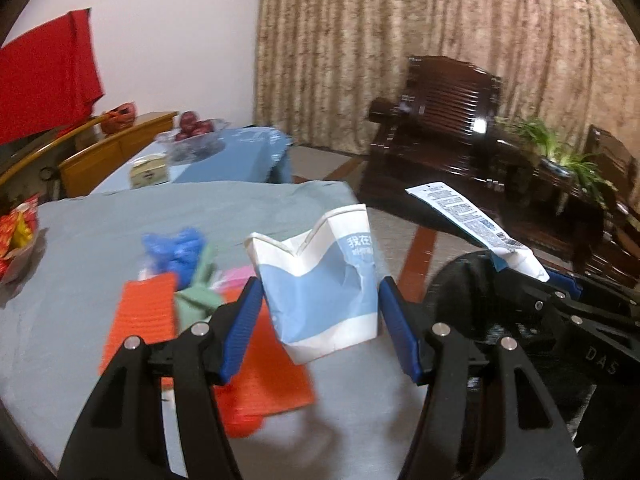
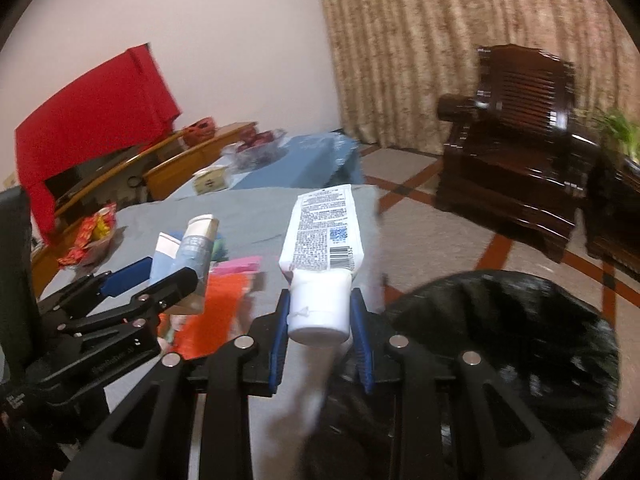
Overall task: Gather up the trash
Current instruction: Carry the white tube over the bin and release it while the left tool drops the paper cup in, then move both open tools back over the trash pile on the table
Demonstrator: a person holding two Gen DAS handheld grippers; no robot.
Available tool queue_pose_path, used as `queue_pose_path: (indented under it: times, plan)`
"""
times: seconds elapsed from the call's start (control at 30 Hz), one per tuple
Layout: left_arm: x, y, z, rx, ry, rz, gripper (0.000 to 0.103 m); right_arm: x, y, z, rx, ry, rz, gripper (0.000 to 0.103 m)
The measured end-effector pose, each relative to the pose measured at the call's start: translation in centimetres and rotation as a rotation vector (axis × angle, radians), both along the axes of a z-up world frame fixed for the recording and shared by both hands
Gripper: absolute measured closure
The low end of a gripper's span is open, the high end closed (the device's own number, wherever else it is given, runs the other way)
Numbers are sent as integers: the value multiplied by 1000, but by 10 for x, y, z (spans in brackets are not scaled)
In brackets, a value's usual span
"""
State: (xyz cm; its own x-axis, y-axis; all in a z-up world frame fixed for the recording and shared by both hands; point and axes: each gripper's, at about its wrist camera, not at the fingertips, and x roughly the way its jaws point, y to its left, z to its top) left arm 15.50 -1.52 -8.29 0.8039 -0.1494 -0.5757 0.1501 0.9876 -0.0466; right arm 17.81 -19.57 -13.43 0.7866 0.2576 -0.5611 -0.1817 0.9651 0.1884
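My left gripper (image 1: 320, 292) is shut on a crushed white and blue paper cup (image 1: 316, 264), which hangs upright above the grey-clothed table (image 1: 100, 220). In the right wrist view that gripper (image 2: 168, 272) and its cup (image 2: 196, 240) sit at the left. My right gripper (image 2: 320, 304) is shut on the cap end of a white printed tube (image 2: 320, 232), which points away from me. From the left wrist view the tube (image 1: 460, 212) and the right gripper (image 1: 532, 276) show at the right. A black trash bag (image 2: 500, 340) gapes open just below and right of the right gripper, beside the table.
On the table lie orange mats (image 1: 144, 312), a blue crumpled thing (image 1: 176, 248), a green cloth (image 1: 200, 296) and red snack packets (image 1: 20, 232). A fruit bowl (image 1: 192, 128) and a small box (image 1: 150, 170) stand farther back. A dark wooden armchair (image 1: 440, 120) and plants (image 1: 560, 152) are on the right.
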Motion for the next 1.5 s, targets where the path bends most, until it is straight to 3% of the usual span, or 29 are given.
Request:
queue_pose_path:
  times: [0.3, 0.57, 0.67, 0.7, 0.73, 0.9, 1.0, 1.07, 1.1, 1.5]
  plan:
    - [0, -79, -5, -25, 5, -158, 43, -34, -81, -10, -38, 36, -181, 74]
    - [1, -136, -25, -20, 43, -283, 41, -45, -124, -34, -48, 96, -282, 74]
    - [5, -146, -33, -36, 72, -319, 35, -46, -133, -42, -51, 123, -305, 74]
    - [5, -147, -35, -42, 80, -328, 23, -47, -133, -44, -56, 129, -316, 73]
    - [5, -148, -36, -51, 84, -335, 18, -48, -135, -45, -57, 130, -326, 69]
    - [4, -138, -39, -64, 89, -317, 17, -53, -143, -43, -67, 117, -359, 53]
    - [4, -123, -34, -62, 73, -280, 13, -54, -140, -38, -72, 93, -370, 33]
    - [3, -111, -29, -54, 60, -250, 11, -55, -135, -33, -79, 69, -369, 11]
    - [3, -104, -26, -51, 56, -236, 10, -55, -134, -31, -83, 60, -366, 7]
    - [-13, 12, 1, 17, -27, -1, 7, -37, -70, -7, -70, -19, -219, 6]
